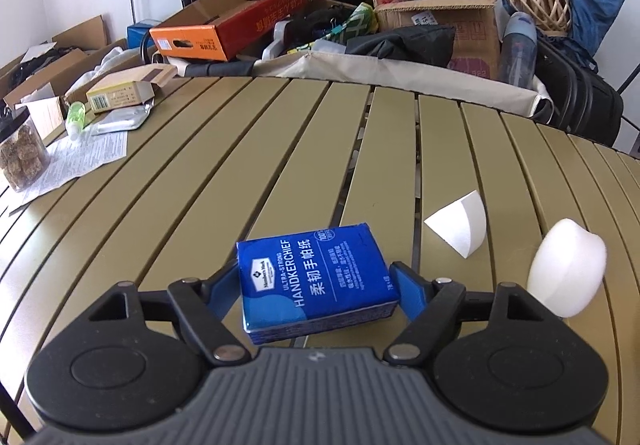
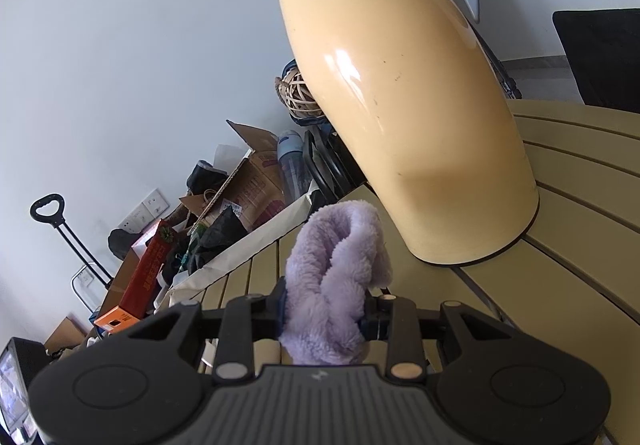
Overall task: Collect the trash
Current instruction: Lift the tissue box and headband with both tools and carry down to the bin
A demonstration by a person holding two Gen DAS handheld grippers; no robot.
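A slatted olive table (image 1: 280, 149) is seen in front of a white wall, with a heap of cartons and bags crowded behind its far edge. At the far left of the left wrist view a jar of brown chunks (image 1: 22, 153) is stood on a printed leaflet (image 1: 80, 157), with a small green bottle (image 1: 75, 117) and a yellow carton (image 1: 120, 95) just beyond.

Nearer the middle, the left gripper (image 1: 316, 285) is closed on the blue handkerchief pack (image 1: 314, 279): both blue pads are pressed to its sides. The pack is tilted, its glossy printed face turned up, and appears to be raised slightly off the slats, though that cannot be settled from this angle. It looks full and squarish, so a firm grip should be enough.

To the right, a folded white paper scrap (image 1: 460, 225) is left lying on the table, and beside it a rounded white foam piece (image 1: 566, 269), both apart from the pack. These are judged to be the trash not yet collected.

In the right wrist view, the right gripper (image 2: 324, 315) is clamped on a fluffy lilac cloth (image 2: 334, 285), which is bunched and draped over the fingers. A cream thermos jug (image 2: 400, 105) is stood on the table just beyond it.

The step in hand is judged to be a pick-up with carrying to follow. No bin is shown, so a drop point has to be found before either grip is released.
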